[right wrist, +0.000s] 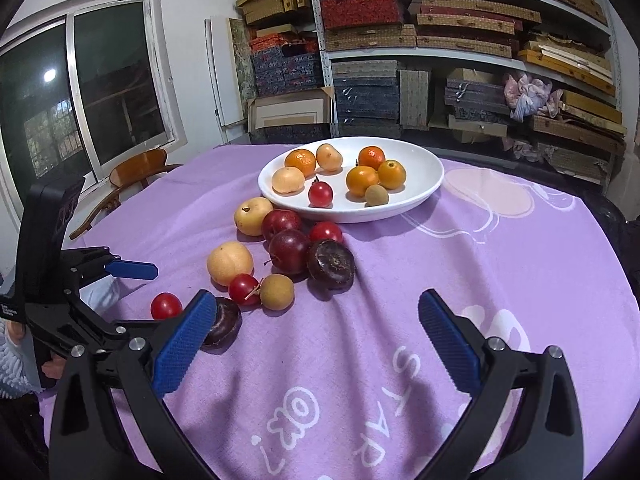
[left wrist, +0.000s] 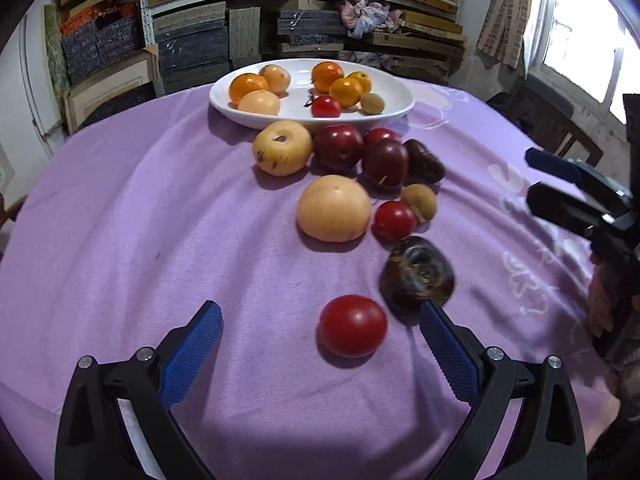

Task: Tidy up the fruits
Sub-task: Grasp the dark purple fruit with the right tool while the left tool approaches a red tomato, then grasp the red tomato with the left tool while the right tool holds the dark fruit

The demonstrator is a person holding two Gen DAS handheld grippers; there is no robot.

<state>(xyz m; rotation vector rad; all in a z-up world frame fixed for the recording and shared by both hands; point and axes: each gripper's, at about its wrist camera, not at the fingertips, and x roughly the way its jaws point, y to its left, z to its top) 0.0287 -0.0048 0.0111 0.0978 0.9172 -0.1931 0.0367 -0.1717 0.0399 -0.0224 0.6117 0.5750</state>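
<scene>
A white plate at the far side of the purple table holds several oranges, pale fruits, a small red fruit and a small tan one; it also shows in the right wrist view. In front of it lie loose fruits: a yellow apple, dark red plums, a pale peach, small red fruits and dark brown ones. My left gripper is open and empty, with a red tomato between its fingertips and a dark brown fruit by the right finger. My right gripper is open and empty over bare cloth.
The right gripper shows at the right edge of the left wrist view; the left gripper shows at the left of the right wrist view. Shelves of boxes stand behind the table. A wooden chair stands at the far left.
</scene>
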